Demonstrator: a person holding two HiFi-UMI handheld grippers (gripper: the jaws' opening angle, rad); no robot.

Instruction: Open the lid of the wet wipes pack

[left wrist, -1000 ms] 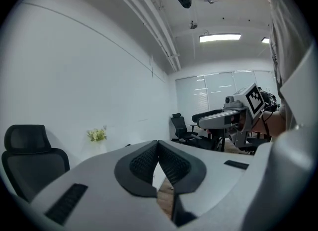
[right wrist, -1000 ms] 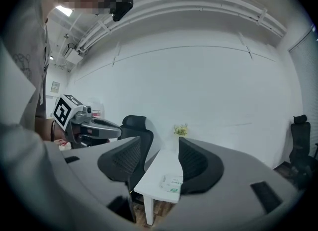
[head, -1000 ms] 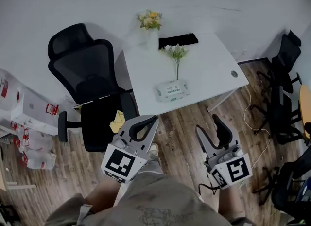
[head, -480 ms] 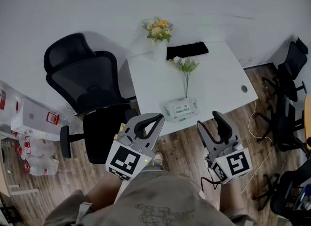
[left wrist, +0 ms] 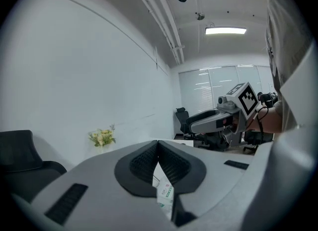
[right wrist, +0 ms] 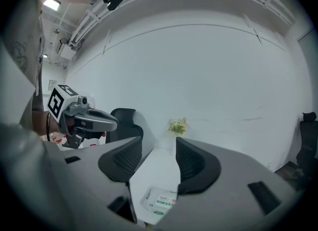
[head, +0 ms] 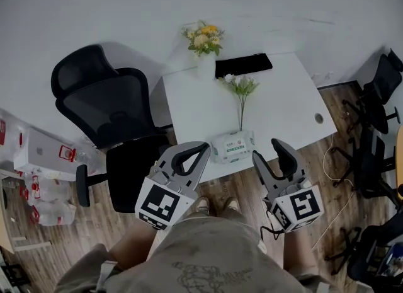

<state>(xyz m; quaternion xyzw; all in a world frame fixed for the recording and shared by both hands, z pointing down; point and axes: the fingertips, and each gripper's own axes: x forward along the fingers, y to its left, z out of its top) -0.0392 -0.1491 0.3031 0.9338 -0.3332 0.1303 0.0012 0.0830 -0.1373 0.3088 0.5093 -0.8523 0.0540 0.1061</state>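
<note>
White desk (head: 277, 109) is topped by the wet wipes pack (head: 233, 146), laid flat at the near edge beside a white flower stem (head: 240, 93). The left claw (left wrist: 158, 144) is held pressed together with nothing gripped, the right claw (right wrist: 159, 150) spread apart; the pack is touched by neither.

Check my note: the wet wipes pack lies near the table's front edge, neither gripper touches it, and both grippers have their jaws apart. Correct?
Not quite. Only the right gripper has its jaws apart; the left gripper view shows the left gripper with jaws together and nothing between them. The rest holds: the wet wipes pack lies near the table's front edge, untouched by either gripper.
</note>
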